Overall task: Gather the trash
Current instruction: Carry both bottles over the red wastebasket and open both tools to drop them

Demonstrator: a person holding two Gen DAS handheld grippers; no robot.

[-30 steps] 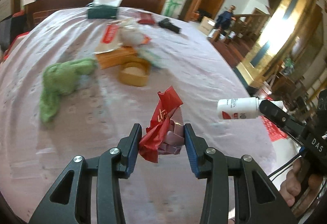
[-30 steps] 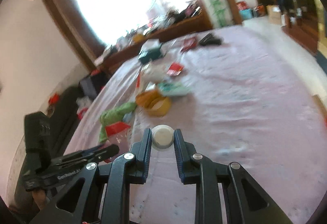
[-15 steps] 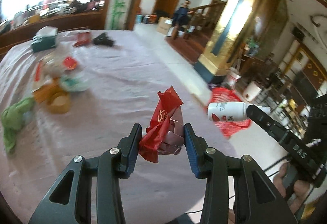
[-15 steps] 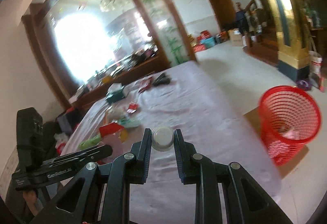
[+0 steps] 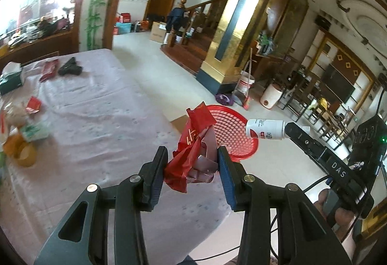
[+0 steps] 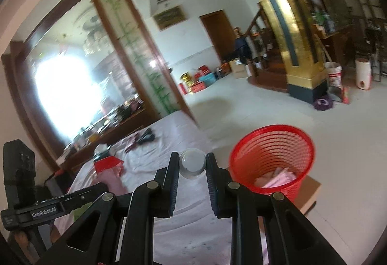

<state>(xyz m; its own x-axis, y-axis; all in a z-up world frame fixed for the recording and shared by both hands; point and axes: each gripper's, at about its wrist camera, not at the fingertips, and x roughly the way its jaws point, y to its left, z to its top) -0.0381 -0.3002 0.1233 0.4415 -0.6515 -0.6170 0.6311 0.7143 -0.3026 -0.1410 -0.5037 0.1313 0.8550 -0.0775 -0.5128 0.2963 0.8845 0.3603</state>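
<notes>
Low in the left wrist frame, the left gripper [image 5: 192, 169] has its jaws pressed in on a crumpled red wrapper [image 5: 191, 144], which juts up toward frame centre with some pinkish scrap bunched behind it. Low centre in the right wrist frame, the right gripper [image 6: 192, 166] has its jaws clamped on a white bottle [image 6: 192, 163], seen end-on there and lying sideways at right of centre in the left view.

Both loads hang over the near edge of the desk [image 5: 96, 120], whose pale cloth fills the left half of that view. Just beyond it, on the floor, stands the red mesh basket [image 6: 273, 156], right of centre in the right view, with pale scraps already at its bottom.

The step in hand looks to be the drop. To do it well, carry each gripper on until its load is plainly above the basket's mouth, not the rim, then part the jaws. The wrapper is light and may cling to a pad or drift, so release it low. The bottle should go in straight, lest it bounce off the rim.

Further back on the desk, at the left of the frame, more litter remains: a tape roll [image 5: 23, 152], a small red packet [image 5: 33, 104].
</notes>
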